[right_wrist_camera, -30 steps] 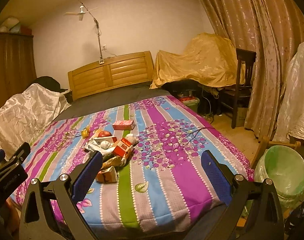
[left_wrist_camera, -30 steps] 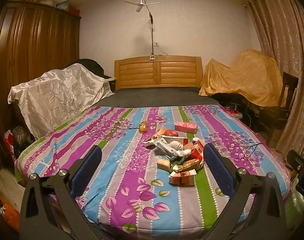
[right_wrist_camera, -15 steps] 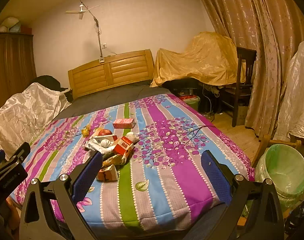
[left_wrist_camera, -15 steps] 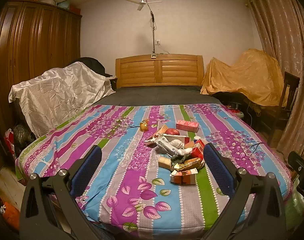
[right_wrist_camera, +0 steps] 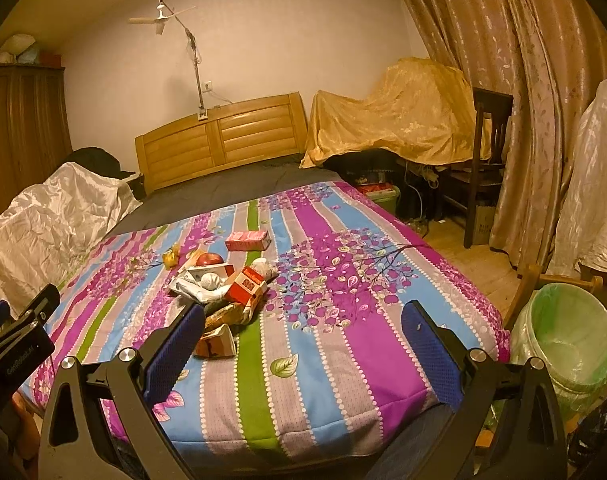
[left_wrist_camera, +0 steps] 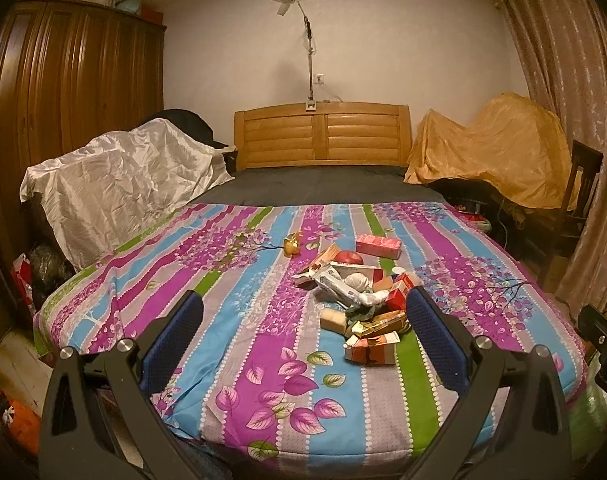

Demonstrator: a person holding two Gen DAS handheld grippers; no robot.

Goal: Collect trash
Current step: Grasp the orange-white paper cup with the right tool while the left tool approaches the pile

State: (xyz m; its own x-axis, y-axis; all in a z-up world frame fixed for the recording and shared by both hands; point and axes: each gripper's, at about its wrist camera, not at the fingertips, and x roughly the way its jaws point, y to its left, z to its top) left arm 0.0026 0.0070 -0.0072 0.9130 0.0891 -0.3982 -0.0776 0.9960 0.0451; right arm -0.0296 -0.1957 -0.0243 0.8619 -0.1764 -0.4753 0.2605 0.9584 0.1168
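Both the left gripper (left_wrist_camera: 303, 328) and right gripper (right_wrist_camera: 303, 330) hang with jaws released and empty, probably readied for a first pick. The trash pile (left_wrist_camera: 359, 300) sits mid-frame on the bed (left_wrist_camera: 223, 280); the lined bin (right_wrist_camera: 567, 336) waits lower right.

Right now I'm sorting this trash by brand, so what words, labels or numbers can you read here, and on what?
"GenRobot.AI", as best it reads, in pale letters on the black device body at the left edge of the right wrist view.
Red carton: print too small to read.
Pink box: print blurred.
Cardboard box: dark print, unreadable.
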